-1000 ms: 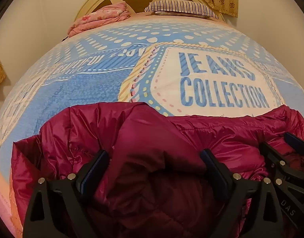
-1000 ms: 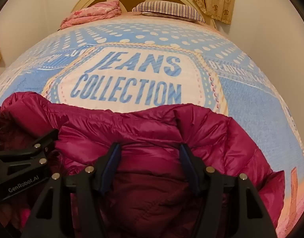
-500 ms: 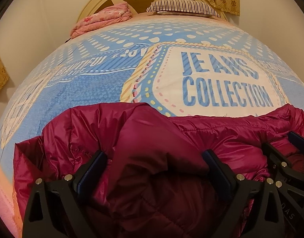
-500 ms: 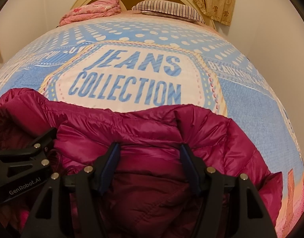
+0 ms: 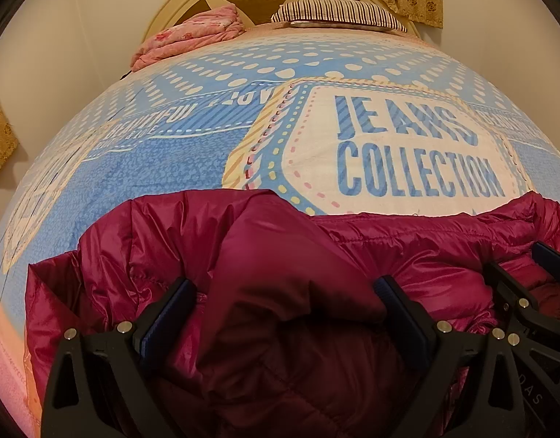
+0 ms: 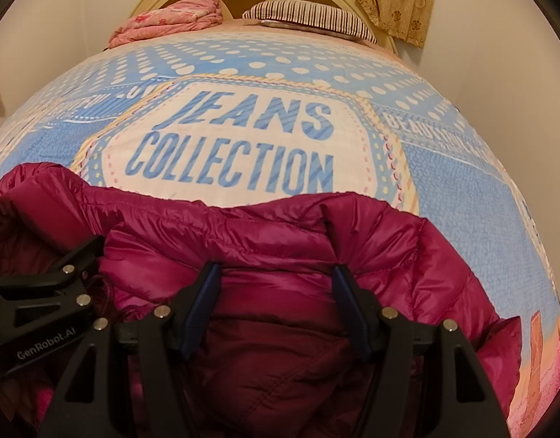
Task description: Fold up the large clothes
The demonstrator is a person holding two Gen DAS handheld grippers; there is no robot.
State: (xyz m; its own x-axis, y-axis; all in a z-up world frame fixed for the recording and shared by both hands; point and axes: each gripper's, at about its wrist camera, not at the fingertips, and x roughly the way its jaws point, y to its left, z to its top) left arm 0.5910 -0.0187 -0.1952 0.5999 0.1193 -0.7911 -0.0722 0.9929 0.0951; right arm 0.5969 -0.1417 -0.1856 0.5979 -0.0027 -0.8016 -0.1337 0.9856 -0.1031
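My two black grippers, left (image 5: pixel 283 292) and right (image 6: pixel 276 277), stand apart over the shiny magenta puffer jacket (image 6: pixel 280 233) at the near edge of the blue "JEANS COLLECTION" bedspread (image 6: pixel 462 197).

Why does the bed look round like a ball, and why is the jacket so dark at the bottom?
Left wrist view: the fisheye lens bulges the flat blue printed bedspread, with black corners; the shiny magenta puffer jacket glints on top and falls into shadow between the gripper fingers. Right wrist view: the same bulge, warm yellowish light, lettering sharp, and the jacket's lower folds dim.
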